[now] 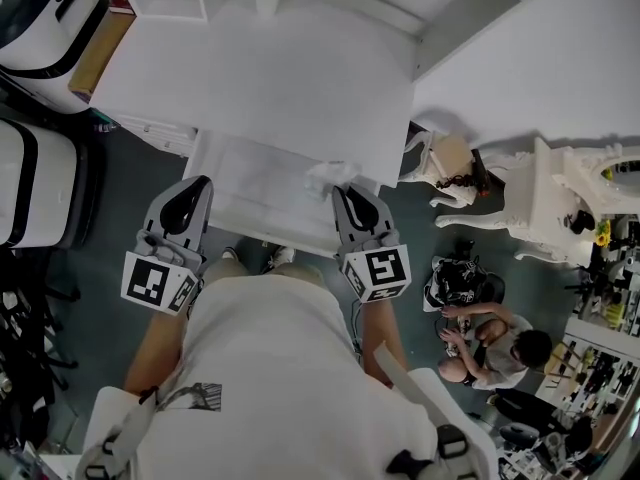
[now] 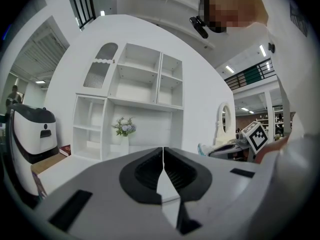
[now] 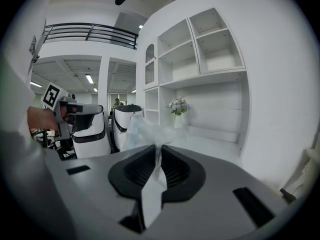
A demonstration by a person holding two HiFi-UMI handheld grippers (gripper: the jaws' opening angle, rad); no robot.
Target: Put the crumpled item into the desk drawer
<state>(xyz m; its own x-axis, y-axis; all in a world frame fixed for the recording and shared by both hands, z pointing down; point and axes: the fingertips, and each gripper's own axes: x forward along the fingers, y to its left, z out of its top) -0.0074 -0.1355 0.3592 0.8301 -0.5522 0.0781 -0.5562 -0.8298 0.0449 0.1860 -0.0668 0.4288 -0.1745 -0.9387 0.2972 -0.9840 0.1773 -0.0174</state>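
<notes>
Right gripper point(image 1: 341, 192) jaws pinch crumpled item point(image 1: 326, 176) over drawer point(image 1: 248, 196); left gripper point(image 1: 202, 183) closed, empty.

Thin, translucent plastic crumpled item point(image 3: 145, 131); smooth matt white desk point(image 1: 300, 78).

Head view looks steeply down on the desk point(image 1: 300, 78); both gripper views face level along their jaws, sharing the shelf point(image 2: 134, 103) and flowers point(image 2: 123, 127).

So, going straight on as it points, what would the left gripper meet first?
Probably the shelf unit, just beside the flower vase; the left gripper looks clear over the desk until then.
</notes>
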